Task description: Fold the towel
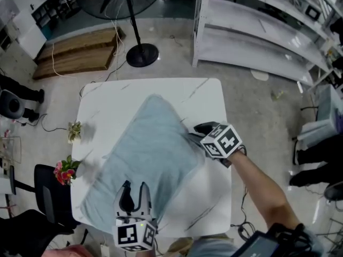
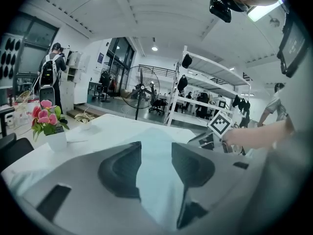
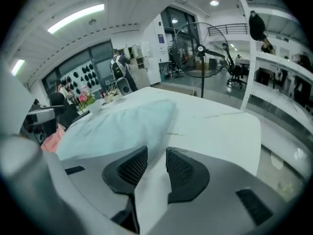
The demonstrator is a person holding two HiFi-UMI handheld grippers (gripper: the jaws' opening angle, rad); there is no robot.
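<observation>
Across the white table (image 1: 107, 100) the pale blue towel (image 1: 153, 154) lies diagonally, my left gripper (image 1: 135, 189) gaping over its near edge and my right gripper (image 1: 199, 133) slightly parted and empty at its right edge, so I judge a shallow pinch could slip and skew the fold.
</observation>
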